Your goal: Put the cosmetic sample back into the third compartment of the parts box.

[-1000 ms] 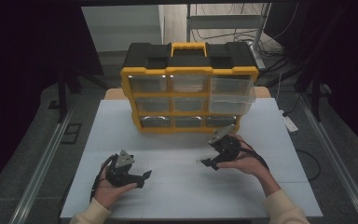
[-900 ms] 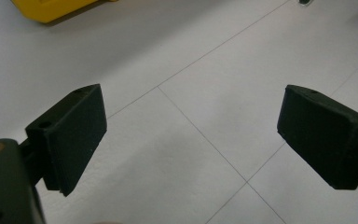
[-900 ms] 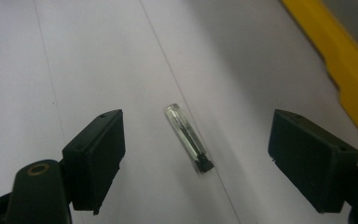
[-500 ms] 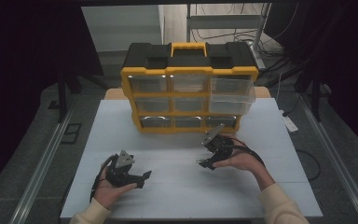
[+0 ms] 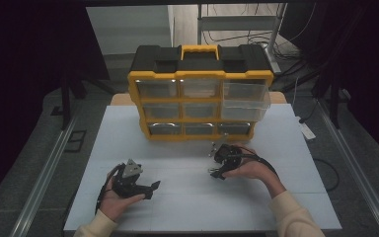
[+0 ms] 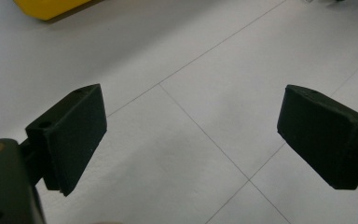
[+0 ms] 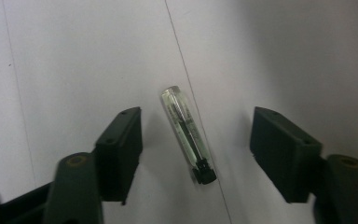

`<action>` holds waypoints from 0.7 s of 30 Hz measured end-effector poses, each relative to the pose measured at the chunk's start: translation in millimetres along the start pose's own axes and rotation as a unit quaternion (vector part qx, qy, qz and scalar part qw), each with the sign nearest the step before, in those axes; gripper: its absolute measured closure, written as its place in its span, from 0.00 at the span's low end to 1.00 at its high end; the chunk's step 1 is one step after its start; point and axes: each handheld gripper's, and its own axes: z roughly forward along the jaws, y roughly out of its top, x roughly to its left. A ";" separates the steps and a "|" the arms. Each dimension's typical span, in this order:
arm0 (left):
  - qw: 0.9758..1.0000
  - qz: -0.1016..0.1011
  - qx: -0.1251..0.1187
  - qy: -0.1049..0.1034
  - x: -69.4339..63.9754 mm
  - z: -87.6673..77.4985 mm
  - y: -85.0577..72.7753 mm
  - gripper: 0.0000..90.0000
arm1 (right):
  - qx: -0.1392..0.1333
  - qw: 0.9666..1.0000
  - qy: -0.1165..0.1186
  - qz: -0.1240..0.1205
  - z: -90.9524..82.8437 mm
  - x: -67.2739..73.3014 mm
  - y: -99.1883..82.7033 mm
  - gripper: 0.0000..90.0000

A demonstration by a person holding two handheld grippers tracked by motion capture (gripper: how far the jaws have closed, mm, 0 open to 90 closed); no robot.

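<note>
The right gripper [image 5: 216, 159] hung low over the table [image 5: 187, 207] in the high view, at about 5 o'clock from the organizer [image 5: 200, 94], tipped downward in the person's right hand [image 5: 249, 169]. The left gripper [image 5: 148, 187] rested at 7 o'clock from the organizer, well apart from it. 1 drawer [image 5: 246, 98] at the organizer's upper right stood pulled out.

In the left gripper view, the jaws stood wide apart with nothing between them, bare table beneath.

In the right gripper view, a small clear tube [image 7: 186, 133] with a black end lay flat on the table between the jaws, running from 12 to 6 o'clock. The jaws had just been closing, yet neither pad [image 7: 121, 149] touched it.

Judged from this, the pick-up was only beginning: the tube was bracketed but not gripped, and lifting it, probably toward the open drawer, was still ahead.
</note>
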 end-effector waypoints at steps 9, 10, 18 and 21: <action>1.000 0.001 -0.002 0.001 -0.3 0.0 0.0 0.10 | 0.011 1.000 0.023 -0.007 -0.9 -1.1 3.2 0.60; 1.000 0.002 -0.003 0.002 -0.7 -0.3 0.0 0.10 | 0.015 0.999 0.026 -0.011 -1.3 -2.4 3.9 0.65; 1.000 0.006 -0.007 0.002 -1.1 -1.7 -0.1 0.10 | 0.027 0.998 0.036 -0.038 -2.3 -3.5 6.1 0.85; 1.000 0.005 -0.008 0.002 -1.1 -2.0 -0.3 0.10 | 0.033 0.998 0.037 -0.046 -2.2 -1.4 7.9 0.90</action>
